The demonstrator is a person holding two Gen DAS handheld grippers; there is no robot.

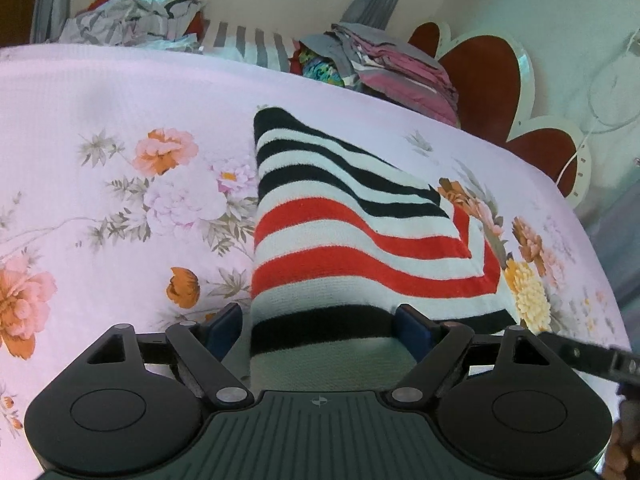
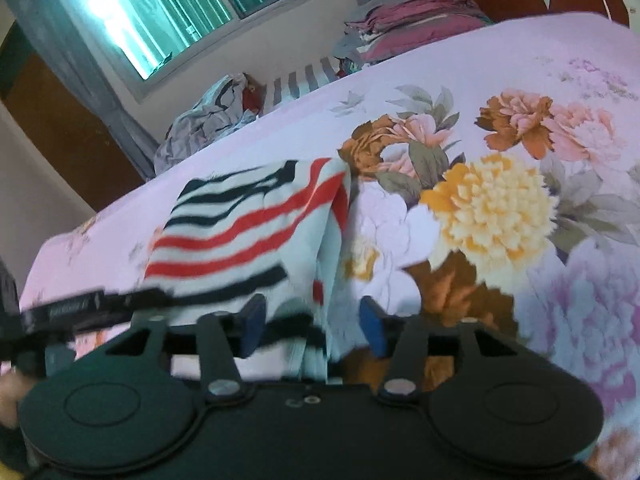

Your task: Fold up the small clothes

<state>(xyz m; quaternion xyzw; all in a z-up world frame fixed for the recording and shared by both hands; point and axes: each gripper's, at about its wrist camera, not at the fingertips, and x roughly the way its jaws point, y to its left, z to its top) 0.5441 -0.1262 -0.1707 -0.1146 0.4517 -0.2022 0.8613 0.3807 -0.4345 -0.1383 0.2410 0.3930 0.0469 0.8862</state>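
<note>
Left view: the striped top (image 1: pixel 352 240) lies partly folded on the floral bed (image 1: pixel 120 120), its near hem between the left gripper's (image 1: pixel 320 332) wide, untouching jaws. Right view: the right gripper (image 2: pixel 312 320) stands half-open over the top's loose edge (image 2: pixel 324 264); soft, light knit, probably best pinched at a corner.

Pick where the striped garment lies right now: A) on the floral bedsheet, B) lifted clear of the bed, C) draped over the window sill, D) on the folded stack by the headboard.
A: the striped garment lies on the floral bedsheet, well short of the folded stack.
</note>
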